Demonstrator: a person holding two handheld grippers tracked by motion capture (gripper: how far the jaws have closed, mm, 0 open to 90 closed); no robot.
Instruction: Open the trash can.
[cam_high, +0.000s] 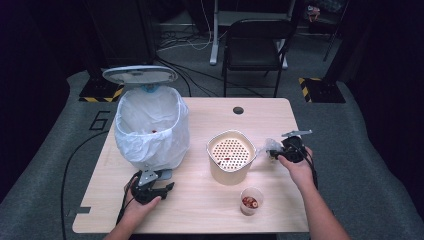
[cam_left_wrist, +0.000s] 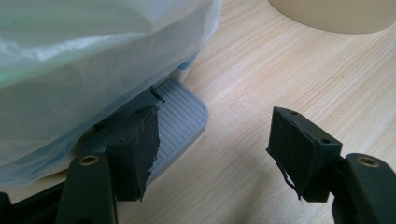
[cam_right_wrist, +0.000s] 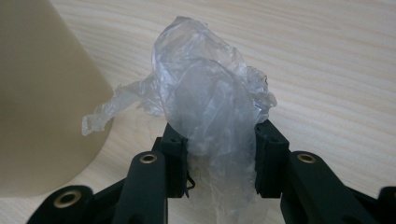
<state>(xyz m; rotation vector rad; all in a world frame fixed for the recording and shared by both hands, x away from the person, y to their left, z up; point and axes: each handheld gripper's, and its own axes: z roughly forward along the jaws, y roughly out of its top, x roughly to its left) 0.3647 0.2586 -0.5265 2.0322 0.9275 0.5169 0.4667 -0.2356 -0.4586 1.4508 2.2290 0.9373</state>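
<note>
We see a crumpled piece of clear plastic film, thin and wrinkled, with a loose torn flap trailing off toward the cream container beside it. It stands up between the jaws of the right tongs, which are closed on its lower part, pads pressing in from both sides, so the film bulges above them. In the high view the film sits just to the right of the cream container, near the right side of the tabletop, over the wood.

In the high view our right hand comes in from the lower right, forearm angled toward the middle, with the right tongs pointing left toward the container. Our left hand rests low near the front left edge, its left tongs aimed at the base of the white-bagged bin, whose lid stands raised.

In the left gripper view the left tongs are spread wide with nothing clamped. One jaw lies over the grey ribbed pedal at the bin's foot; whether it touches we cannot tell. The other jaw hangs over bare wood. A small clear cup with reddish bits stands near the front edge.
</note>
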